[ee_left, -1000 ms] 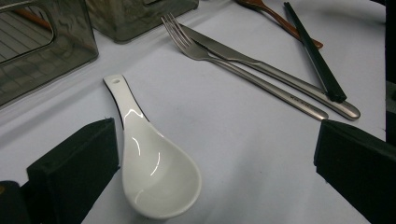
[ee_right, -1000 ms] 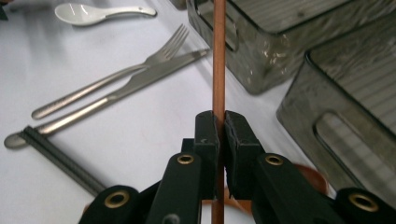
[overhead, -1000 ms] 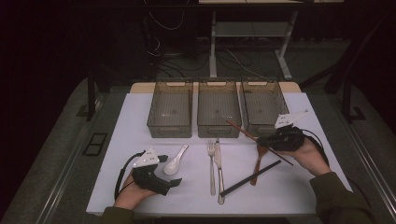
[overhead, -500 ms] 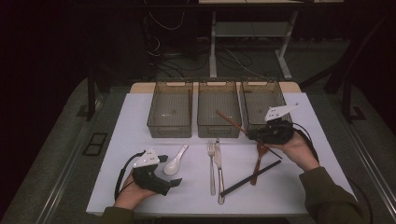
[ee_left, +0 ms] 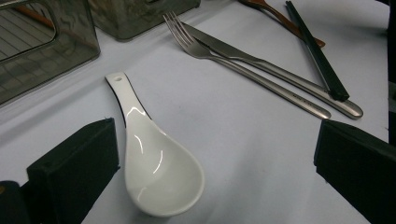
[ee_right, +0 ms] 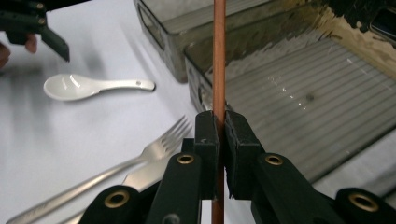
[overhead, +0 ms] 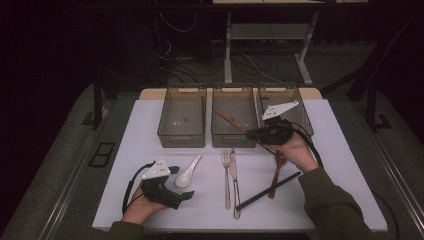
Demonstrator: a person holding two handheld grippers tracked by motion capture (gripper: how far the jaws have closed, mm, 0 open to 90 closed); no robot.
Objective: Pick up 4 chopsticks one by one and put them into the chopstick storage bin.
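High view: right gripper (overhead: 254,134) clamps brown chopstick (overhead: 229,122) over middle bin's (overhead: 233,141) front rim; left gripper (overhead: 186,195) open.

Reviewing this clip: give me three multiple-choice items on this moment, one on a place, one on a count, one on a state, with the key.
1. Where does the white spoon lie?
A. between the left gripper's open jaws
B. in the left bin
C. on the fork

2. How many clear bins stand in the row?
A. two
B. three
C. four

3. How is the right gripper?
A. open over the knife
B. shut on nothing
C. shut on a brown chopstick

Key: 1 A, the spoon lies on the table between the spread pads; 2 B, three side by side; 3 C, the pads pinch the stick.
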